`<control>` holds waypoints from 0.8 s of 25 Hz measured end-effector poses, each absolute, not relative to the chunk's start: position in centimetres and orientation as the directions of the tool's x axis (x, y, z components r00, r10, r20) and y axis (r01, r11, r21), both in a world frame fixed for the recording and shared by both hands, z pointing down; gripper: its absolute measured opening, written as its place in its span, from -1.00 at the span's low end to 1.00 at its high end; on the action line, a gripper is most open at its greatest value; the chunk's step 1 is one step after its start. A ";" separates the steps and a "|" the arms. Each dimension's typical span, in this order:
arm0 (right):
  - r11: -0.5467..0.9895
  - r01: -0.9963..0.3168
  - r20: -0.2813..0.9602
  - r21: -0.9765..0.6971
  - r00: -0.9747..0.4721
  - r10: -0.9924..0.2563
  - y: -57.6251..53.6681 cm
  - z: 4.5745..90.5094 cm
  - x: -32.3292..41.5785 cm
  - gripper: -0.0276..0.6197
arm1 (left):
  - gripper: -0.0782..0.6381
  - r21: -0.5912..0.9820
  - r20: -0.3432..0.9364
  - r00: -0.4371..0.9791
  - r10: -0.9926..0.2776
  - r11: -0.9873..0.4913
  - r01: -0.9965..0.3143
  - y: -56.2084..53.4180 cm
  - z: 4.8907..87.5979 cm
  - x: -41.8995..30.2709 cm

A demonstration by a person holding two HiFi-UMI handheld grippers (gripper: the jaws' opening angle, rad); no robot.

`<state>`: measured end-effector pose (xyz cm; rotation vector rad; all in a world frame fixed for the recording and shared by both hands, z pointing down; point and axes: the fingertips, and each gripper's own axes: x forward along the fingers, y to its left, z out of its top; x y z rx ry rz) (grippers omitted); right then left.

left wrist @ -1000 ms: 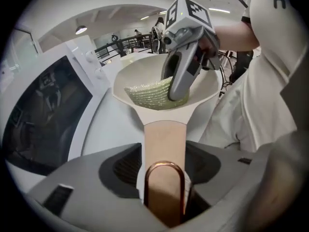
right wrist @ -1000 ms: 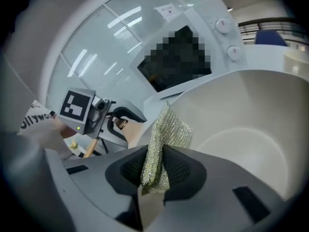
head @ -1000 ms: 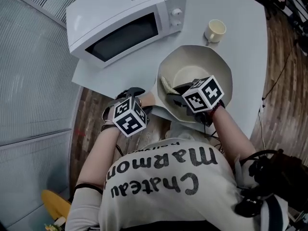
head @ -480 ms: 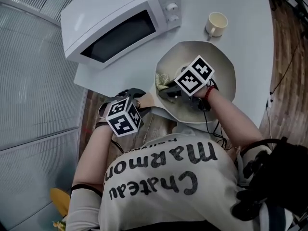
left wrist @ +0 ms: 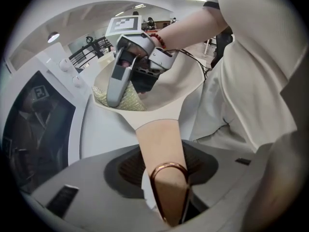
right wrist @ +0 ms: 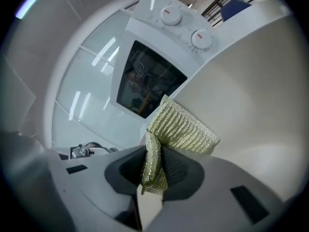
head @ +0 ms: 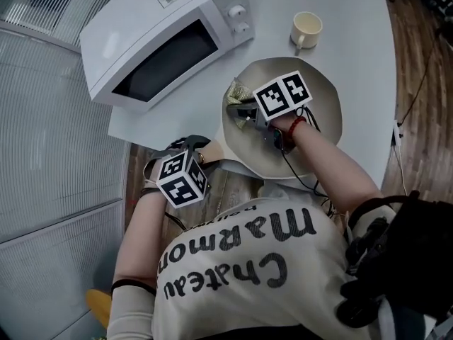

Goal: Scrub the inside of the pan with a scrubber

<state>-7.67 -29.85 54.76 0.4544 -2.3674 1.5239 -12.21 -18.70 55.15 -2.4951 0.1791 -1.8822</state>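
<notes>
The cream pan (head: 325, 105) rests on the table, its handle (head: 216, 147) sticking out over the near edge. My left gripper (head: 205, 151) is shut on that handle (left wrist: 161, 149), whose copper ring lies between the pads; its jaws have just been closing. My right gripper (head: 237, 108) is inside the pan, shut on a folded yellow-green scrubber (right wrist: 181, 129). The scrubber (head: 238, 91) is pressed against the pan's left inner wall (right wrist: 251, 110), on the side toward the microwave. The left gripper view shows the right gripper (left wrist: 120, 93) over the scrubber (left wrist: 128, 100) inside the pan (left wrist: 183, 88).
A white microwave (head: 163, 37) stands just left of the pan, on the grey table (head: 354, 20). A cream cup (head: 306, 28) stands behind the pan. The table's edge runs close along the pan's right side, with wooden floor (head: 425, 83) beyond.
My right gripper has carried the scrubber from the pan's near side across to its left wall and has rolled. My left gripper has stayed on the handle.
</notes>
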 end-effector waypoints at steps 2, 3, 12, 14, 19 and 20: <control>0.339 -0.439 0.397 -0.832 -0.898 -0.189 -31.2 54.8 -7.2 -0.69 | -0.21 -0.079 0.958 0.268 -0.099 -0.993 -0.084 -18.6 55.3 -12.3; 0.317 -0.451 0.394 -0.835 -0.890 -0.229 -31.8 54.9 -6.9 -0.69 | -0.21 -0.080 0.958 0.268 -0.100 -0.993 -0.084 -18.5 55.3 -12.3; 0.065 -0.609 0.434 -0.791 -0.632 -0.643 -37.9 55.4 0.1 -0.69 | -0.20 -0.089 0.955 0.274 -0.110 -0.992 -0.087 -18.5 55.4 -12.3; 0.032 -0.623 0.444 -0.782 -0.592 -0.673 -38.4 55.5 1.1 -0.70 | -0.20 -0.089 0.955 0.274 -0.110 -0.992 -0.088 -18.5 55.4 -12.4; -0.074 -0.647 0.471 -0.759 -0.467 -0.749 -38.9 55.7 4.8 -0.72 | -0.19 -0.089 0.951 0.287 -0.114 -0.991 -0.099 -18.5 55.4 -12.3; -0.109 -0.640 0.476 -0.760 -0.435 -0.764 -38.9 55.8 5.9 -0.73 | -0.19 -0.089 0.950 0.291 -0.116 -0.991 -0.103 -18.5 55.4 -12.3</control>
